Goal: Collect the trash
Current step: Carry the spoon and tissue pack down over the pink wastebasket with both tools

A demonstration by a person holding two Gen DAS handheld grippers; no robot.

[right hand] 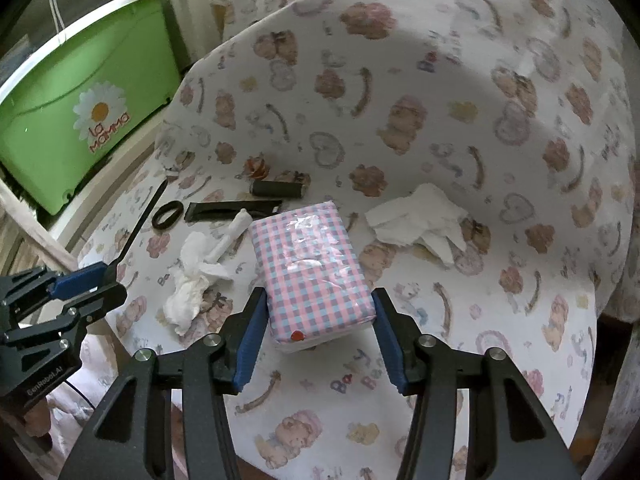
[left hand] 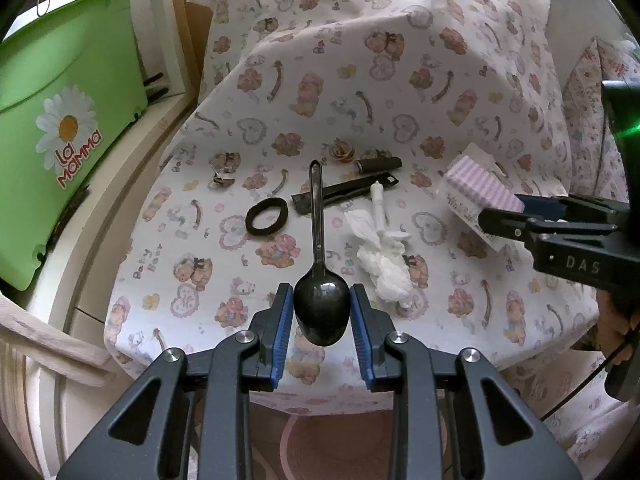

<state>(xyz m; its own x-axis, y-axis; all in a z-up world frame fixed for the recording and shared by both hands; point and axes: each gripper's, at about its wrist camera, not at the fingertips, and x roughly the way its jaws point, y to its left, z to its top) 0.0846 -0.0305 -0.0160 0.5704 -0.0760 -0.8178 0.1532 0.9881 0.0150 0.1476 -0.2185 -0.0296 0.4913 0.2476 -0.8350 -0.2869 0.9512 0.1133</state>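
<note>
Left wrist: bear-print cloth [left hand: 360, 92], green bin [left hand: 60, 92].

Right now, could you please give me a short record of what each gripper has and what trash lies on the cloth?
Left gripper: shut on black spoon, by its bowl
Right gripper: straddles checked tissue pack; pressing unclear
Loose trash: twisted tissue left of pack, flatter tissue right of it
Container: green tub, off the table's left side

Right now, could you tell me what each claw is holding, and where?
Left claw: spoon, by its bowl. Right claw: straddling the tissue pack; grip unclear.
</note>
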